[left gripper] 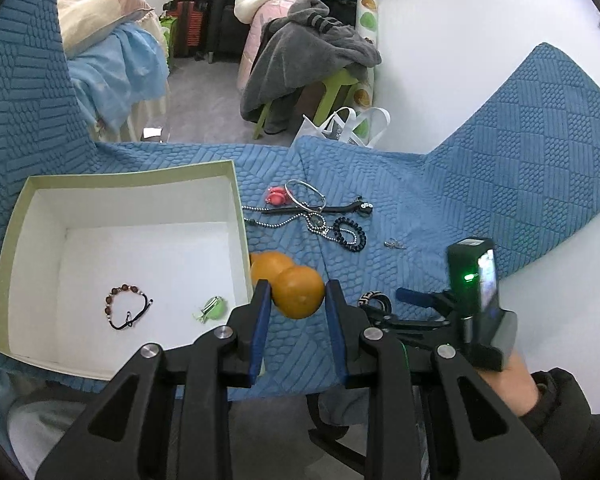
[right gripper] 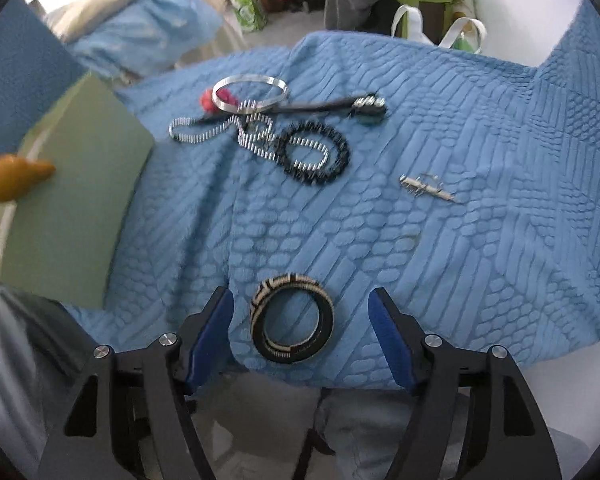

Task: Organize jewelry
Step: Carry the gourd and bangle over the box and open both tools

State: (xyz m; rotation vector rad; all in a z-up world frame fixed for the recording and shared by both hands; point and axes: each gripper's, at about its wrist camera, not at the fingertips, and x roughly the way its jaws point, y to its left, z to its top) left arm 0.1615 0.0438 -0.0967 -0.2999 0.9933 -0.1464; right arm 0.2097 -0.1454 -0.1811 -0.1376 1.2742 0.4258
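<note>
My left gripper is shut on an orange gourd-shaped piece, held above the blue cloth just right of the pale green box. The same orange piece shows at the left edge of the right wrist view. Inside the box lie a brown bead bracelet and a small green clip. My right gripper stands open, its blue pads on either side of a black-and-cream woven bangle that lies flat on the cloth, touching neither pad.
Farther back on the blue cloth lie a silver bangle, a pink piece, a beaded chain, a black bead bracelet, a black strap and a small silver clip. Beyond the cloth's far edge are a bed, chairs and bags.
</note>
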